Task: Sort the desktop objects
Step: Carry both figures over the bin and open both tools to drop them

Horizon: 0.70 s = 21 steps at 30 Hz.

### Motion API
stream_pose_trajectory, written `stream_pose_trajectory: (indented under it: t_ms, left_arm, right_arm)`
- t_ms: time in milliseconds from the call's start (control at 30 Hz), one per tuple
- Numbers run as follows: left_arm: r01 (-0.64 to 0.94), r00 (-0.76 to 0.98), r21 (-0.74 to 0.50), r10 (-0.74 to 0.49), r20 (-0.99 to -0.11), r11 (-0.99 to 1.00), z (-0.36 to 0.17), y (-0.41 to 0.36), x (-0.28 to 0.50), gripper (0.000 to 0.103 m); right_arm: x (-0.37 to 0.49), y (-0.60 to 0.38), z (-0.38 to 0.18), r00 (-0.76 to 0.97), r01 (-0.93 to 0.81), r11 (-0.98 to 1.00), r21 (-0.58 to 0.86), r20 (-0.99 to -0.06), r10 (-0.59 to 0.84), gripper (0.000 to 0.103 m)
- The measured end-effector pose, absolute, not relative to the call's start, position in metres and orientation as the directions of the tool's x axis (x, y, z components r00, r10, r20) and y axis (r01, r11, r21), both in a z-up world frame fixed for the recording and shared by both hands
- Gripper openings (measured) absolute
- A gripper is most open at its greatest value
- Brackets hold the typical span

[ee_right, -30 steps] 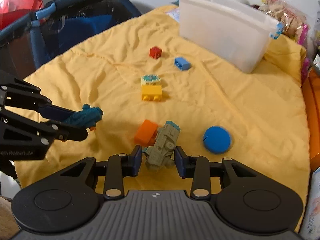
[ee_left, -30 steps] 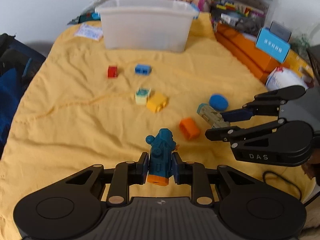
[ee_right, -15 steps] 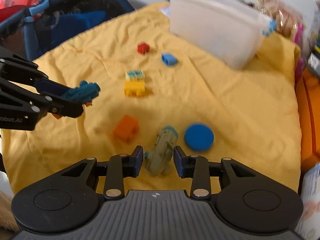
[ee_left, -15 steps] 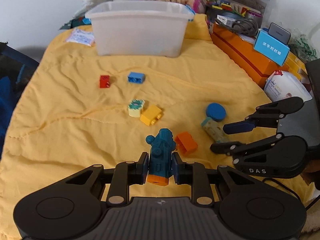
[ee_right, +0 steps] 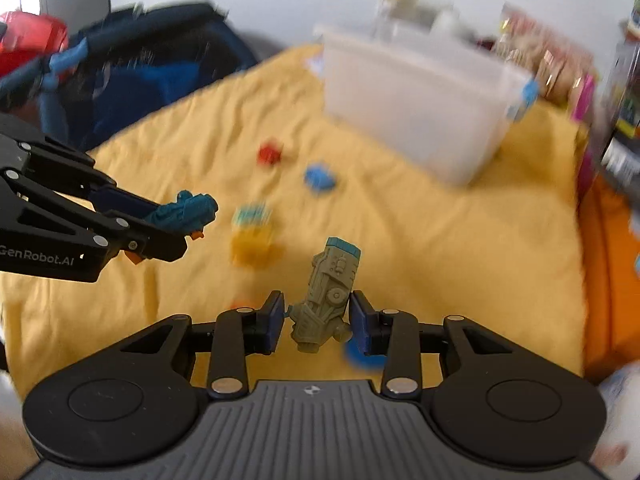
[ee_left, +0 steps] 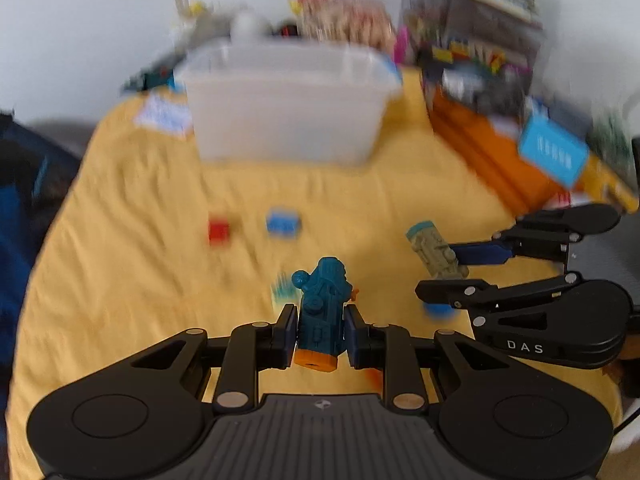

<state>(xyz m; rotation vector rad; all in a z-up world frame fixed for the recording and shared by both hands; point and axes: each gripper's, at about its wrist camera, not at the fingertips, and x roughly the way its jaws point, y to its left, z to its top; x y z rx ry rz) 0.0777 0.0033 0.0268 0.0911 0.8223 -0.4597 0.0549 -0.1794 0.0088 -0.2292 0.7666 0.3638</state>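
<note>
The left gripper point(ee_left: 321, 328) pinches a blue toy point(ee_left: 323, 308) between its two jaws, with the toy's orange end down by the pads. The right gripper point(ee_right: 318, 318) has its jaws close on each side of a green toy point(ee_right: 326, 296), which hangs tilted and up off the cloth, so it looks held. Both toys are in the air over the yellow cloth point(ee_left: 132, 280). At the far end of the cloth stands a clear bin point(ee_left: 286, 104), and it is well apart from both toys. On the cloth lie a red block point(ee_left: 219, 231), a blue block point(ee_left: 283, 223), a yellow block point(ee_right: 252, 246) with a small teal and white block point(ee_right: 251, 215) just behind it, and a blue disc point(ee_right: 362, 356) under the right gripper. The pictures are blurry, so small bits are hard to see. I think the step now is the carry: both toys are picked up and need to go to the bin. Next, each toy must come right over the open top before the jaws let go. The green toy sits crooked, so it could slip on the way.
</note>
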Motion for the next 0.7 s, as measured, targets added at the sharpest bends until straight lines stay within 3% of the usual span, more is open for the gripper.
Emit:
stream_pose_trajectory:
  t_ms: [233,333,433,567,700]
  left_arm:
    - [0.441,0.721,-0.039,-0.380,-0.579,0.897,0.088,-0.013,0.157,0.028]
    - [0.438,0.728,-0.092,-0.413,-0.548,0.894,0.102,-0.030,0.203,0.028]
    - [0.375,0.714,-0.213,-0.427,-0.554,0.902,0.102,-0.046,0.253,0.028]
    - [0.354,0.709,-0.154,-0.372,-0.599,0.923,0.088,-0.075,0.298,0.028]
    - [0.364,0.677,-0.166,-0.382,-0.629,0.917,0.081,-0.073,0.309,0.040]
  right_arm:
    - [0.124,-0.199,0.065,0.841,-0.271,0.950,-0.152,-0.518,0.157,0.039]
    - [0.159,-0.205,0.075,0.873,-0.201,0.973,-0.116,-0.473,0.124,0.039]
    - [0.194,-0.208,0.071,0.875,-0.138,0.989,-0.055,-0.475,0.096,0.039]
    - [0.220,-0.207,0.061,0.876,-0.075,0.995,-0.062,-0.480,0.036,0.040]
    - [0.220,-0.208,0.056,0.867,-0.079,0.994,-0.078,-0.497,0.029,0.045]
